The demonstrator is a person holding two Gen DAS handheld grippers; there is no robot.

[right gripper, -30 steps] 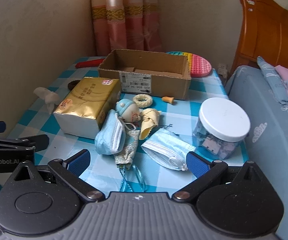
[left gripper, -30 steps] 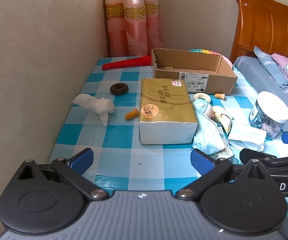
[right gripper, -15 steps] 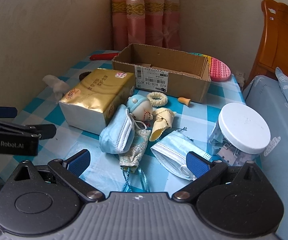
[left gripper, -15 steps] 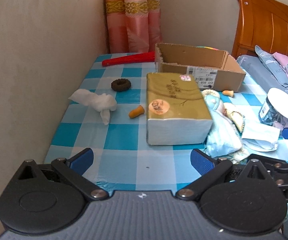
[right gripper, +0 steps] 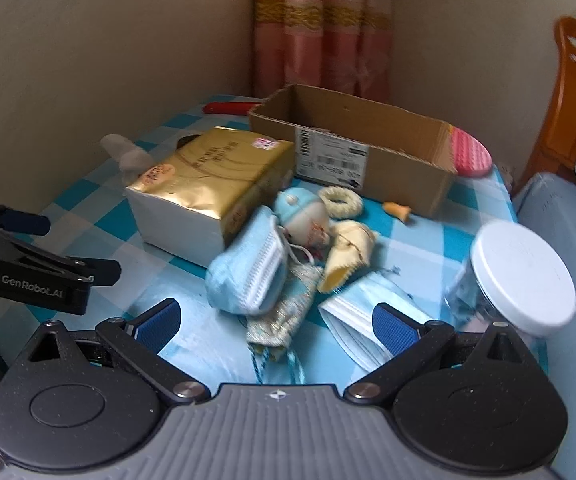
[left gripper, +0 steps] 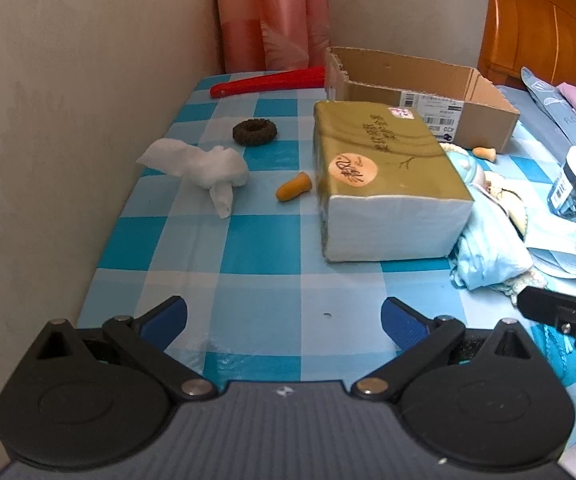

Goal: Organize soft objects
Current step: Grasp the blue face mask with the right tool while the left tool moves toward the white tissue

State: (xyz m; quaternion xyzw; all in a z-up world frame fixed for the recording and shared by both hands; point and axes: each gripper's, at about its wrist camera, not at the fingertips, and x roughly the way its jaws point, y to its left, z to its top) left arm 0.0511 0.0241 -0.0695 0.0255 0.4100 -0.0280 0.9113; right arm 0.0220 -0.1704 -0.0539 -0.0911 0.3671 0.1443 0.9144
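A gold tissue pack (left gripper: 383, 176) (right gripper: 208, 188) lies mid-table before an open cardboard box (left gripper: 419, 92) (right gripper: 351, 144). Left of the pack lie a crumpled white tissue (left gripper: 204, 168), a brown scrunchie (left gripper: 254, 132) and an orange earplug (left gripper: 293, 187). Right of it sit blue face masks (right gripper: 248, 276) (right gripper: 359, 320), a small doll (right gripper: 307, 216), a cream scrunchie (right gripper: 341, 200) and a patterned pouch (right gripper: 284, 316). My left gripper (left gripper: 284, 316) hovers open over the table's near edge, holding nothing. My right gripper (right gripper: 276, 320) is open above the pouch and masks, nothing between its fingers.
A clear jar with a white lid (right gripper: 519, 276) stands at the right. A red folded fan (left gripper: 268, 80) and a pink bubble pad (right gripper: 469, 152) lie by the box. A wall runs along the left, curtains (left gripper: 272, 12) behind, a bed with wooden headboard (left gripper: 543, 28) to the right.
Both grippers have moved in closer over the table and shifted left; the right view is blurred from motion. Nothing on the table has been touched, and both stay open.
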